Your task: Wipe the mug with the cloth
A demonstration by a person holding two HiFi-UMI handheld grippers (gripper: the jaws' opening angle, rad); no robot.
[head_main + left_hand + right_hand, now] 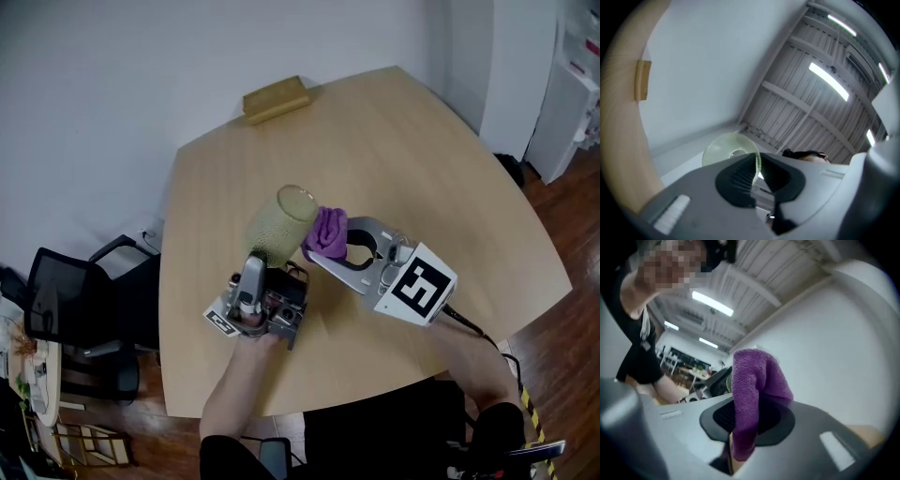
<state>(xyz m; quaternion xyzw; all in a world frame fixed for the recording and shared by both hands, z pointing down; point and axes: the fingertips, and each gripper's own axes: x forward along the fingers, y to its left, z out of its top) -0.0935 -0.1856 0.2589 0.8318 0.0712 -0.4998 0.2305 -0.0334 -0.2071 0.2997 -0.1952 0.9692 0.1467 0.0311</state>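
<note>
A pale green glass mug point(278, 225) is held up over the table, tilted, its rim toward the far right. My left gripper point(266, 264) is shut on the mug; in the left gripper view the mug's wall point(758, 161) runs between the two black pads and its round bottom point(726, 149) shows beyond. My right gripper point(330, 246) is shut on a purple cloth point(328, 232), which touches the mug's side near the rim. In the right gripper view the cloth point(752, 387) stands up from between the pads and hides most of the mug.
A round wooden table point(422, 169) lies below both grippers. A tan block point(276, 98) sits at its far edge by the white wall. A black chair point(89, 300) stands at the left, a white cabinet point(567, 94) at the far right.
</note>
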